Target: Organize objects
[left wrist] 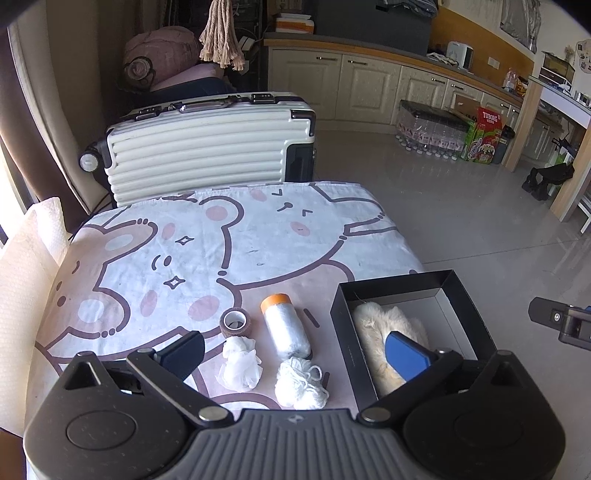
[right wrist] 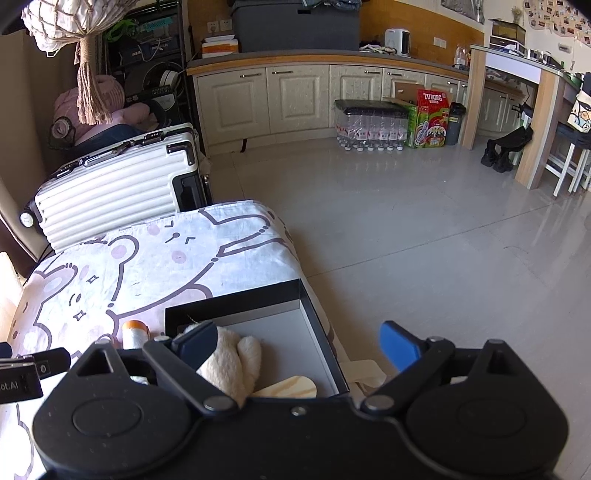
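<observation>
Left gripper [left wrist: 295,354] fingers spread wide, empty, above bandage roll [left wrist: 233,323], wrapped bottle [left wrist: 285,326], two white bundles [left wrist: 240,363]. Right gripper [right wrist: 299,345] fingers spread over black box [right wrist: 295,325] holding fluffy brush [right wrist: 231,360].

A glossy pale tiled floor [right wrist: 406,229] catches bright daylight; along the far wall runs a row of cream cabinets [right wrist: 295,99] under a grey countertop [right wrist: 295,55], backed by an orange-brown wall [right wrist: 417,22]. A ribbed white suitcase [left wrist: 207,147] lies on its side behind the table; a pack of water bottles [right wrist: 369,125] and a red Tuborg carton [right wrist: 432,118] stand on the floor by the cabinets.
</observation>
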`<state>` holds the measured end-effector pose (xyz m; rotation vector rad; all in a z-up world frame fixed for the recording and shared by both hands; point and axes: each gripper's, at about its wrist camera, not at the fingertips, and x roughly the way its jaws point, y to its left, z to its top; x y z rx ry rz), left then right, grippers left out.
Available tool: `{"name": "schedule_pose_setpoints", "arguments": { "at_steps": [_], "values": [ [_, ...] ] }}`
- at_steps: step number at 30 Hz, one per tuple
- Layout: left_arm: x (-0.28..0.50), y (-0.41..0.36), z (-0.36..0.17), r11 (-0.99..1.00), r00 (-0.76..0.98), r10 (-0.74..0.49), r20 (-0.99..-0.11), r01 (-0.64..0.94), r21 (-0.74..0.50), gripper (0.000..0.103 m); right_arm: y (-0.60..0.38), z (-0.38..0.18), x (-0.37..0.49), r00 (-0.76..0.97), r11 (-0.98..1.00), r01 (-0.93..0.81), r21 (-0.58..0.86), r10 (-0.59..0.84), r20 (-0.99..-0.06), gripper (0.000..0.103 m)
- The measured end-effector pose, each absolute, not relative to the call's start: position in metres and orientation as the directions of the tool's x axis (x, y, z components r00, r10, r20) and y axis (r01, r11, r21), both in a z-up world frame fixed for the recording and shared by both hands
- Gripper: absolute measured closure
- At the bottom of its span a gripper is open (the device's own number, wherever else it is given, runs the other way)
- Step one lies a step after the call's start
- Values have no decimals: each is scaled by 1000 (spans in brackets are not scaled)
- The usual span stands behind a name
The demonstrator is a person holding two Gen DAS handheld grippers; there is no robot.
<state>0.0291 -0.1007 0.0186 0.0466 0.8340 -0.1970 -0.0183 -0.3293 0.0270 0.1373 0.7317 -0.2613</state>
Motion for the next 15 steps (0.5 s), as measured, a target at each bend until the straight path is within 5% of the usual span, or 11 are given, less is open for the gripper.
{"name": "schedule_pose_setpoints", "arguments": {
  "at_steps": [15],
  "values": [
    [32, -103, 16, 983, 664, -145, -734, 180, -31, 0, -332, 24, -21, 711, 953, 304, 1, -227, -666, 0]
  ]
}}
